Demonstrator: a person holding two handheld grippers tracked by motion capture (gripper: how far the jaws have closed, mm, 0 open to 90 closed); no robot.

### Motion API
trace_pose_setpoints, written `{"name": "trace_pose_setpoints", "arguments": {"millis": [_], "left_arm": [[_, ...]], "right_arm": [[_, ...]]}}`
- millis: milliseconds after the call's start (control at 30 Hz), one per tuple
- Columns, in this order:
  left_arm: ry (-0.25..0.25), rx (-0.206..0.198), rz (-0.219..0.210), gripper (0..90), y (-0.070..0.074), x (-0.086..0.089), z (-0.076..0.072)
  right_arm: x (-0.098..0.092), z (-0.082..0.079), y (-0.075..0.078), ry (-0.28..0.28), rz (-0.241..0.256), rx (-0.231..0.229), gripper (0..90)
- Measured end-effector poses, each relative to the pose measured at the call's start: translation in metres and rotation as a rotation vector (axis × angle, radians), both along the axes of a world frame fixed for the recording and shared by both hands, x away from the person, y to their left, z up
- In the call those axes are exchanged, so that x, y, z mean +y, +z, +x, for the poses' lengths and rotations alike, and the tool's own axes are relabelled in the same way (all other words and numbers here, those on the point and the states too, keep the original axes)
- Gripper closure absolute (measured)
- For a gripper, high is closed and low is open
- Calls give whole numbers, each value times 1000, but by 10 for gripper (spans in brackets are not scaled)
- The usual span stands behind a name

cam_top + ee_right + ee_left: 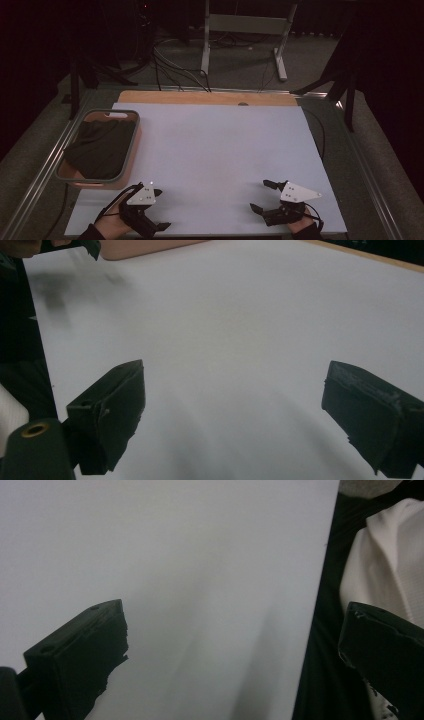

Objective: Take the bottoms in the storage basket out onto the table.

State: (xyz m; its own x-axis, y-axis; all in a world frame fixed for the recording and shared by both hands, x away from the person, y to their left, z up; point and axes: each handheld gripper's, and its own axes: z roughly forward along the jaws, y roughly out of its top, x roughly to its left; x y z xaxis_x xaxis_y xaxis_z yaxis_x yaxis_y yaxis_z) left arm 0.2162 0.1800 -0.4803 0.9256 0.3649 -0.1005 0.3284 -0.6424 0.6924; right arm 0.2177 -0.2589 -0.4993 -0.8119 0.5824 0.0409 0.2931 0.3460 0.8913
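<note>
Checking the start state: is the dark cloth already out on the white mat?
No, the dark cloth lies inside the basket.

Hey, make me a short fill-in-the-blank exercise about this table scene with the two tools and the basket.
1. The dark cloth lies inside the ____ at the table's left edge.
2. Both the left tool and the right tool have their jaws ____.
3. Neither tool holds anything; both hover over the pale ____ near its front edge.
4. The tool nearer the basket is the ____ one.

Missing words: basket; open; table; left
</note>
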Motion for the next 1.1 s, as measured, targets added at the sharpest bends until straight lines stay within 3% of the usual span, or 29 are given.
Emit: {"name": "trace_pose_setpoints", "arguments": {"millis": [667,1100], "left_arm": [[-35,17,16,3,21,-5,3],[-50,-11,23,2,44,-4,9]], "right_arm": [[2,-1,3,-1,14,-12,107],[0,-2,5,-5,36,-23,107]]}}
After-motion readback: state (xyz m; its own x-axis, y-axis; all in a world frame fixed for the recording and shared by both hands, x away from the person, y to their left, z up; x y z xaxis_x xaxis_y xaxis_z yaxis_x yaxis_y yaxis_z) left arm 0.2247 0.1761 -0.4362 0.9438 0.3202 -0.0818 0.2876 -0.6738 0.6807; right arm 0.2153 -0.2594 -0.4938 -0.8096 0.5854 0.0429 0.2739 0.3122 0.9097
